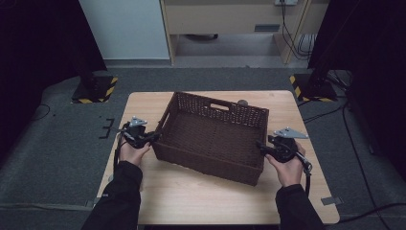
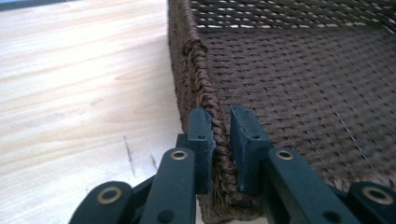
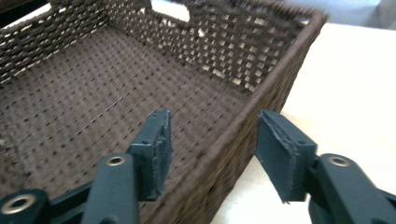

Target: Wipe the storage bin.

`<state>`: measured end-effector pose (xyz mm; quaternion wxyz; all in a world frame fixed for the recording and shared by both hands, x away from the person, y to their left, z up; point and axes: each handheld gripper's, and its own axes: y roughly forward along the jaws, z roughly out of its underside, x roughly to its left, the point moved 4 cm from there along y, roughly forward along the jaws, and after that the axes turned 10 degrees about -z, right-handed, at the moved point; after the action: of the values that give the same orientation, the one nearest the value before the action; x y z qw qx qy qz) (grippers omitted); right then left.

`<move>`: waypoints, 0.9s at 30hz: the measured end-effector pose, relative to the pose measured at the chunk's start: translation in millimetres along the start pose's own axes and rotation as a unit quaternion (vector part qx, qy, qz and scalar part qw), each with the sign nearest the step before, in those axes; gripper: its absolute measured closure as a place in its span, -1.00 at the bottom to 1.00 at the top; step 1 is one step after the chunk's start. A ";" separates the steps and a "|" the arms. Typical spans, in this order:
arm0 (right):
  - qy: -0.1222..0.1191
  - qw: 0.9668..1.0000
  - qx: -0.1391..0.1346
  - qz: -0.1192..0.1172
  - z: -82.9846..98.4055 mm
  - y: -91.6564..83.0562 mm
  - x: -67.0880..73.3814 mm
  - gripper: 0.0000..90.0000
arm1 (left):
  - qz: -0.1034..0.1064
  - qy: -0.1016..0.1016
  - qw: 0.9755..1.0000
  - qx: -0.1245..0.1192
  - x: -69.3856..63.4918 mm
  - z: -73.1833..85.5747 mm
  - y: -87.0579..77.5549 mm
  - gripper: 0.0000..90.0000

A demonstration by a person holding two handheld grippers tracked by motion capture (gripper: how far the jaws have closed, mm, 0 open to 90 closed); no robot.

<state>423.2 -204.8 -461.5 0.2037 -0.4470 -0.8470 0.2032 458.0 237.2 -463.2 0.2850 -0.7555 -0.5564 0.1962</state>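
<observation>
A dark brown woven basket [image 1: 210,165] with nothing in it sits slightly turned on the light wooden table [image 1: 201,201]. My left gripper [image 1: 154,138] is at its left end. In the left gripper view the left gripper [image 2: 223,126] is shut on the braided rim [image 2: 198,70], one pad outside the wall and one inside. My right gripper [image 1: 261,146] is at the basket's right end. In the right gripper view the right gripper [image 3: 212,130] stands open astride the rim [image 3: 280,70], with neither pad touching it.
A small grey round thing [image 1: 243,102] peeks out just behind the basket's far wall. Two black stands on yellow-and-black striped bases [image 1: 95,91] [image 1: 311,88] flank the table's far corners. Cables [image 1: 354,139] lie on the floor to the right.
</observation>
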 end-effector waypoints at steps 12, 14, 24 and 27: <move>0.015 1.000 0.000 0.009 1.1 11.4 -9.2 0.10 | -0.007 0.000 1.000 -0.025 8.6 -9.8 -1.0 0.49; 0.014 1.000 0.002 0.011 1.9 10.2 -7.1 0.13 | -0.013 0.001 0.999 -0.038 9.7 -10.1 -11.8 0.43; 0.025 0.999 -0.004 0.022 11.7 -2.0 7.5 0.09 | 0.029 0.000 0.998 -0.058 -13.9 13.3 -44.1 0.29; 0.030 0.999 -0.003 0.022 14.2 -6.1 12.3 0.06 | 0.034 0.013 0.998 -0.055 -25.7 14.7 -43.4 0.26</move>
<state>405.3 -199.9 -468.2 0.2228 -0.4725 -0.8309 0.1915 409.6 225.3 -446.8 0.2439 -0.7908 -0.5365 0.1650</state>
